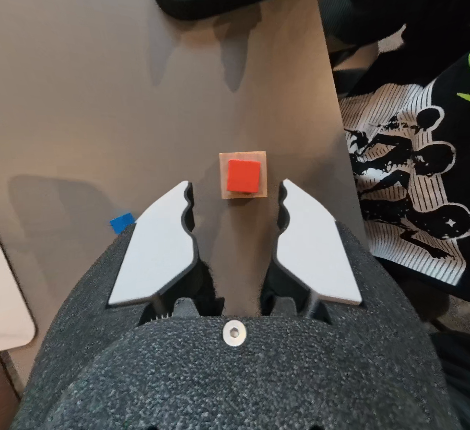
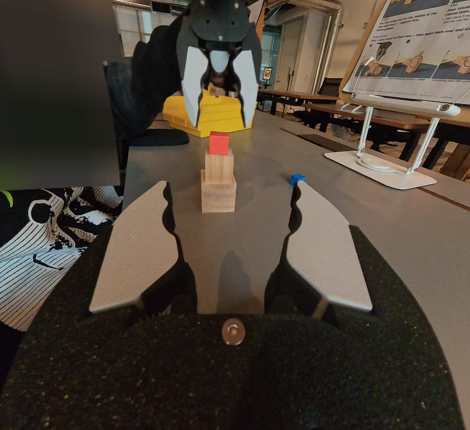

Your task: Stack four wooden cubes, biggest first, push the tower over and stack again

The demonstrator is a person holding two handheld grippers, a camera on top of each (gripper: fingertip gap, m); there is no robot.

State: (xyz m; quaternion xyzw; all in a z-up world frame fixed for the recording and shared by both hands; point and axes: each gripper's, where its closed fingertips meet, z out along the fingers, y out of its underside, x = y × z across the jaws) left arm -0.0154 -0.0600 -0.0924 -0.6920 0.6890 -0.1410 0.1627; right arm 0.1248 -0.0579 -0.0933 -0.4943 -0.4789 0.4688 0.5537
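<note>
Left gripper [image 2: 220, 126]: above the tower, pointing straight down, jaws apart, nothing between them. In its own view [image 1: 235, 183], fingertips flank the tower top from above without touching.

Right gripper [image 2: 230, 185]: low over the table [image 2: 330, 227], level, aimed at the tower from the near side, jaws wide, nothing held.

Cubes counted: four. Three stacked, one loose.
- Big cube [image 2: 218, 197]: plain wood, on the table, bottom.
- Mid cube [image 2: 219, 166]: plain wood, on the big one, set slightly off-centre.
- Red cube [image 2: 218, 143] [image 1: 243, 175]: top of the tower.
- Blue cube [image 2: 297, 179] [image 1: 122, 222]: smallest, alone on the table, right of the tower in the right wrist view, just behind the right fingertip.

Containers: one yellow bin [image 2: 218, 115] beyond the tower; contents partly hidden by the left gripper, cannot tell.

One stand [image 2: 381, 171], white, holding an instruction sheet [image 2: 417, 31], far right of the table.
</note>
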